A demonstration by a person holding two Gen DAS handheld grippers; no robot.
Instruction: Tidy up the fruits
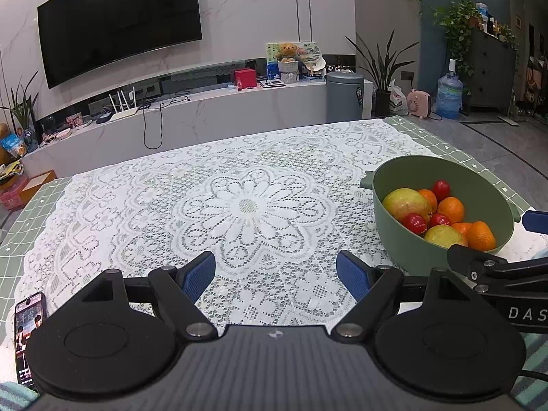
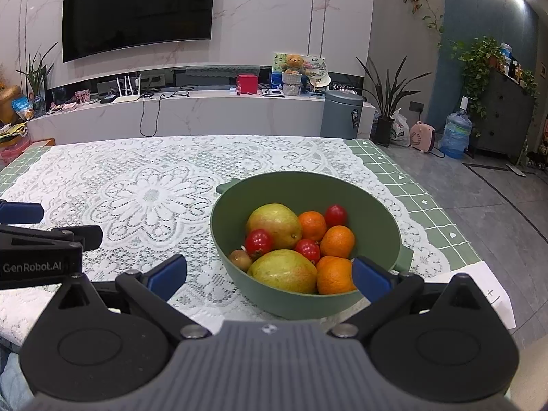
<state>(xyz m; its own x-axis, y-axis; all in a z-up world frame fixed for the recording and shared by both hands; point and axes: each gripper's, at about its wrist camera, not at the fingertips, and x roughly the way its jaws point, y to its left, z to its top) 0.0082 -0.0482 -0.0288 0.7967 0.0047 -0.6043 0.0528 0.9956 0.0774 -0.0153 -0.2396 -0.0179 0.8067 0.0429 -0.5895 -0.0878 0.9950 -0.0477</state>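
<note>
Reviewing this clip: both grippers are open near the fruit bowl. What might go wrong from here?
1. The green bowl sits close to the table's right edge; a push from the right gripper might slide it on the lace cloth.
2. The fruit is piled tightly; lifting the front mango may roll the small tomatoes or oranges.
3. The phone lies beside the left gripper and might be bumped.

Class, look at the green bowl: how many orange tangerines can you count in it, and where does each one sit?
3. One tangerine at the back beside the far mango, one on the right, one at the front by the near mango. More may hide underneath.
</note>
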